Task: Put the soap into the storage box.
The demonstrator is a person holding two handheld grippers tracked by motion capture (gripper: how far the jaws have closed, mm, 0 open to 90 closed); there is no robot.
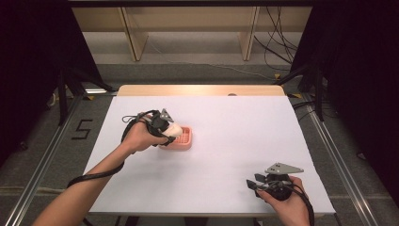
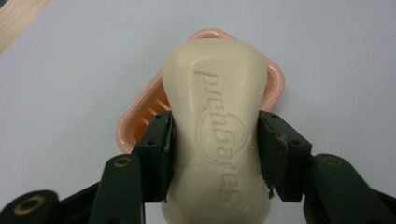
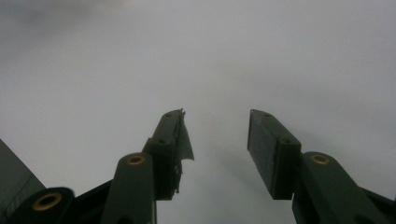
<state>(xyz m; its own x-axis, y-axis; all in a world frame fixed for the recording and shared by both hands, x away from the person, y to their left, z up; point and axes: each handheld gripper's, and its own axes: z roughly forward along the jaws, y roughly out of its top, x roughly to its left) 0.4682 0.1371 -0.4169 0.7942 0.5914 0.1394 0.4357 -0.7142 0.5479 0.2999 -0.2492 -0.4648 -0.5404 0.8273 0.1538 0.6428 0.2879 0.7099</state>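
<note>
A cream bar of soap (image 2: 217, 126) with embossed lettering is clamped at its narrow waist by my left gripper (image 2: 215, 122). It hangs just above a pink soap dish (image 2: 275, 81) on the white table. From the high view, the left gripper (image 1: 170, 129) holds the soap (image 1: 175, 128) over the left part of the pink dish (image 1: 185, 139). My right gripper (image 1: 254, 181) rests near the table's front right edge. Its jaws stand apart in the right gripper view, right gripper (image 3: 217, 116), with nothing between them.
A white sheet covers the table (image 1: 235, 127), with a wooden strip (image 1: 202, 90) along the far edge. Shelving legs and cables stand on the floor behind. Metal rails run along both sides of the table.
</note>
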